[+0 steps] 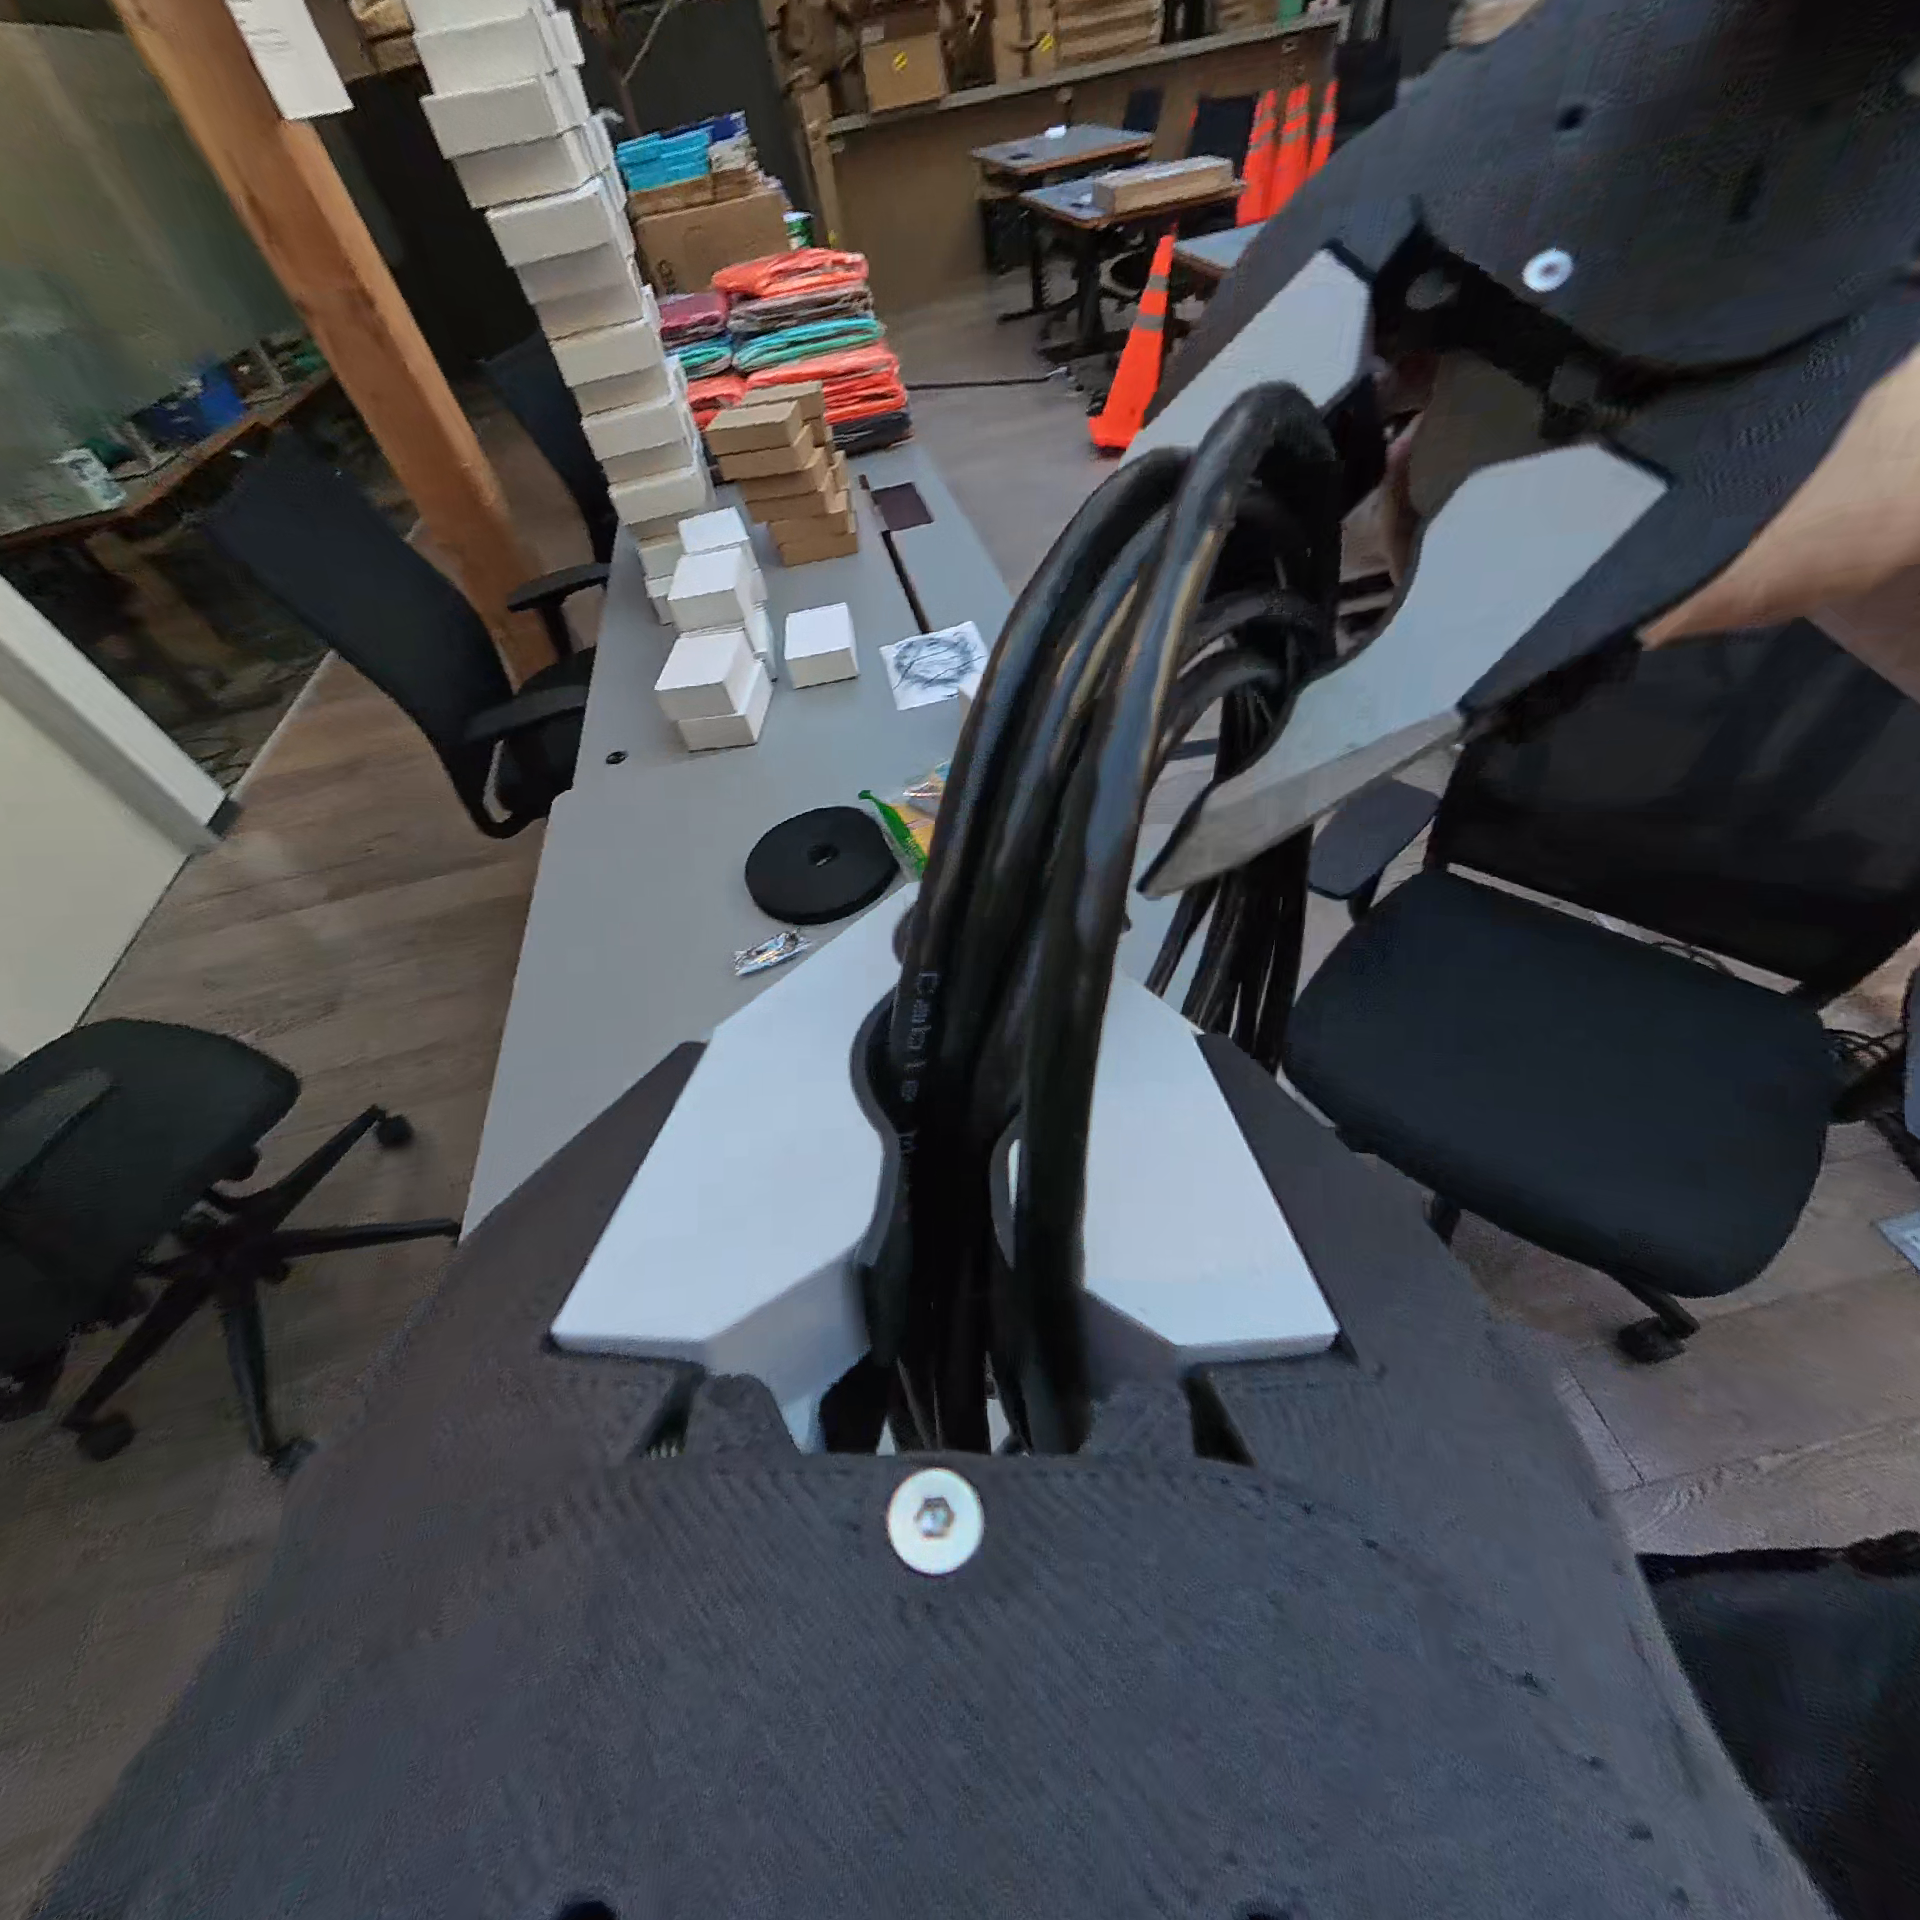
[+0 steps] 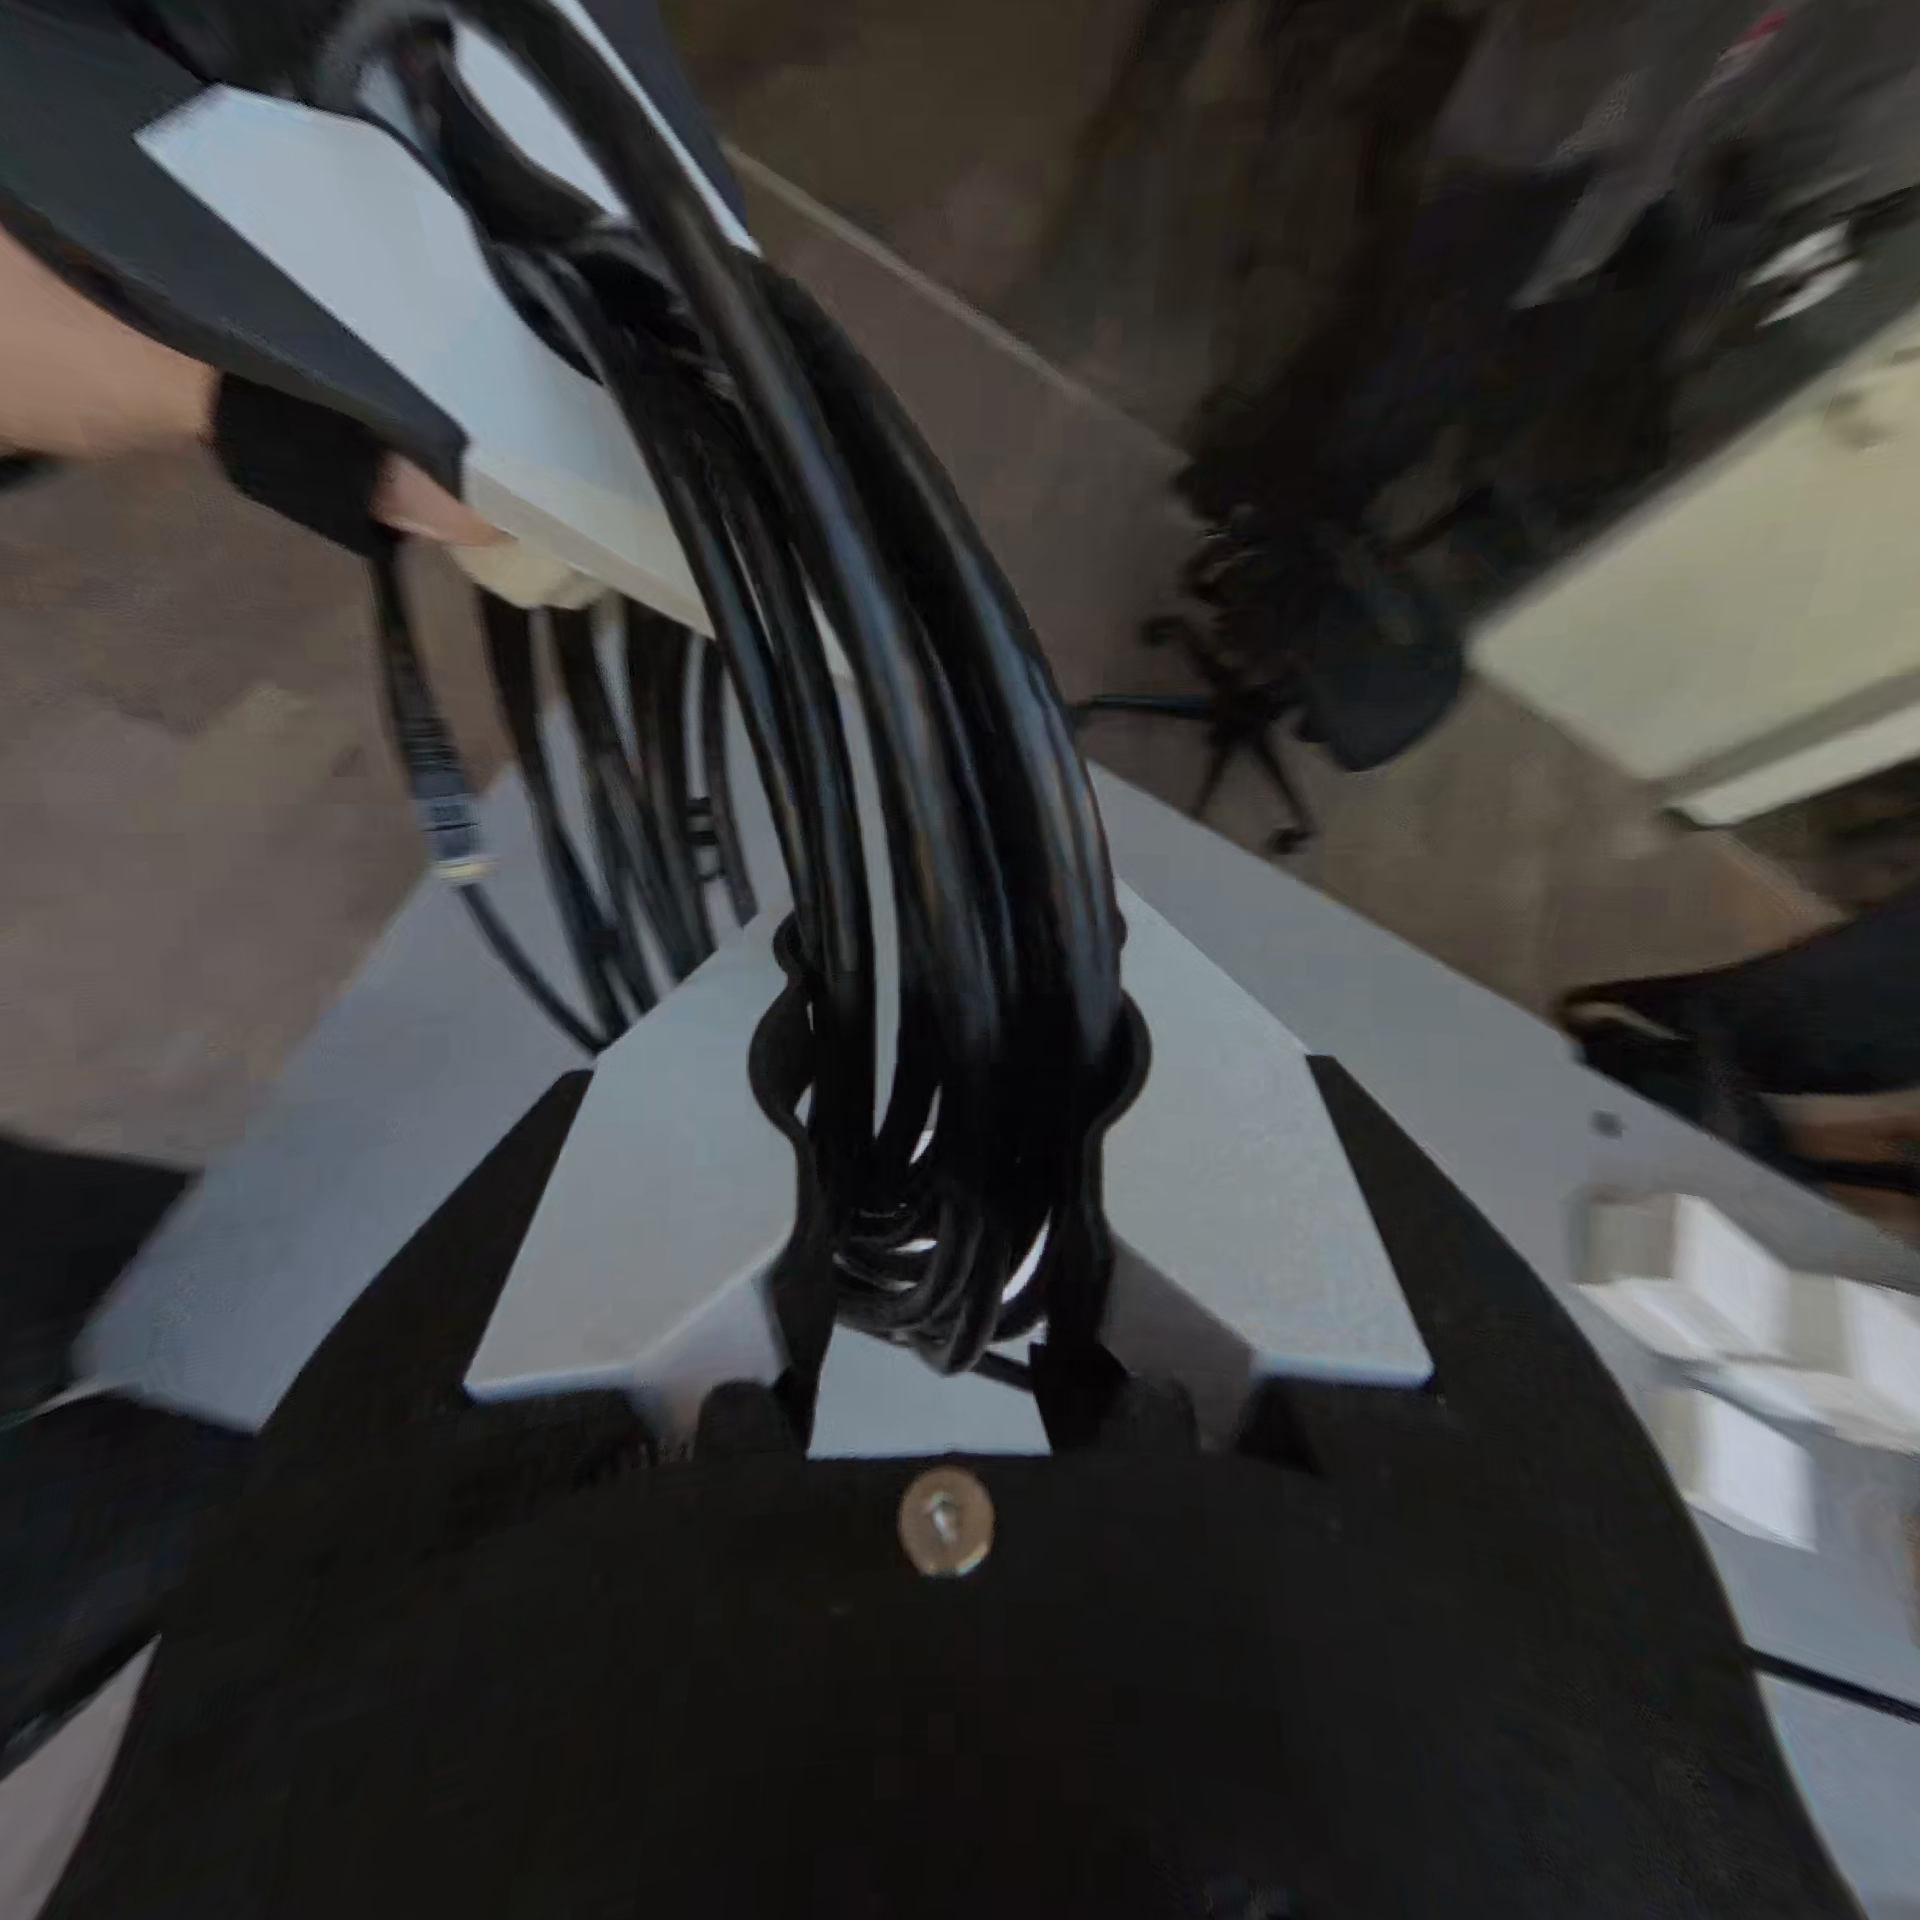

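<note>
- A coil of black cable (image 1: 1049,790) is held in the air above the near end of a long grey desk (image 1: 665,862), gripped at 2 places.
- The left gripper (image 1: 997,1060) is clamped around 1 side of the coil; its 2 grey fingers (image 1: 769,1174) are pressed close on the strands.
- The right gripper (image 2: 951,1049) is closed on the opposite side of the coil, with the bundle squeezed between its fingers (image 2: 665,1174).
- In the left wrist view, the right gripper is seen above and right of the coil, with a bare forearm behind it.
- A cable end with a plug (image 2: 447,800) hangs down left of the coil in the right wrist view.
- On the desk beyond the coil, a flat black roll of tape (image 1: 821,862), a small silver wrapper (image 1: 769,951), white boxes (image 1: 717,665) and brown boxes (image 1: 790,468) are seen.
- A black office chair (image 1: 1558,1081) stands right of the desk.
- The right wrist view is blurred.
</note>
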The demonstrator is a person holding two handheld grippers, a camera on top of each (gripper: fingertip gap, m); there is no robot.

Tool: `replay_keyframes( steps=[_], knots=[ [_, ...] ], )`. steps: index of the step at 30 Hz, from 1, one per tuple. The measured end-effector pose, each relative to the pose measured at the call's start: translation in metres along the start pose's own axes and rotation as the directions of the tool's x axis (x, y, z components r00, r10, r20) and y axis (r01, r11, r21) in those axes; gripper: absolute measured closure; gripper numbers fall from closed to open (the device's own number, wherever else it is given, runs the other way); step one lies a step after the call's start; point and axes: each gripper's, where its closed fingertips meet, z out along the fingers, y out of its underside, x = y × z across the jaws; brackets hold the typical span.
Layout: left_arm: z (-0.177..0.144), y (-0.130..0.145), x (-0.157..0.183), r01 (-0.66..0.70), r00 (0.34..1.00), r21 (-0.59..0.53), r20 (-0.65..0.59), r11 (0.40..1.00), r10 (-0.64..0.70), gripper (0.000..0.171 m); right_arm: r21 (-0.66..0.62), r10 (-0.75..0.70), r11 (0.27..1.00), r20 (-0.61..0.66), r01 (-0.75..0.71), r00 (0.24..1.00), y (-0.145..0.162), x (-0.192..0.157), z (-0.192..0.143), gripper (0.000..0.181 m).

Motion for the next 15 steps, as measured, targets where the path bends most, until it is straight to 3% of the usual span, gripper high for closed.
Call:
replay_keyframes(
  steps=[2, 5, 7, 11, 15],
  knots=[
    [0.001, -0.007, 0.002, -0.011, 0.999, -0.033, 0.051, 0.999, 0.013, 0.168, 0.025, -0.064, 0.997, -0.257, 0.073, 0.964, -0.002, 0.022, -0.008, 0.14],
    [0.002, -0.022, 0.004, -0.016, 0.993, -0.061, 0.115, 0.998, 0.023, 0.168, 0.043, -0.032, 0.997, -0.47, 0.058, 0.882, -0.01, 0.05, -0.023, 0.143],
    [-0.001, -0.04, 0.001, -0.034, 0.982, -0.043, 0.183, 0.998, 0.041, 0.167, 0.03, -0.045, 0.997, -0.534, 0.073, 0.844, -0.022, 0.065, -0.034, 0.145],
    [-0.018, -0.081, -0.011, -0.06, 0.952, 0.079, 0.304, 0.995, 0.033, 0.155, -0.002, -0.156, 0.981, -0.615, 0.196, 0.773, -0.076, 0.087, -0.068, 0.155],
    [-0.031, -0.113, -0.01, -0.011, 0.968, 0.246, 0.247, 0.969, -0.052, 0.143, -0.103, -0.316, 0.929, -0.72, 0.355, 0.618, -0.142, 0.102, -0.102, 0.161]
  ],
)
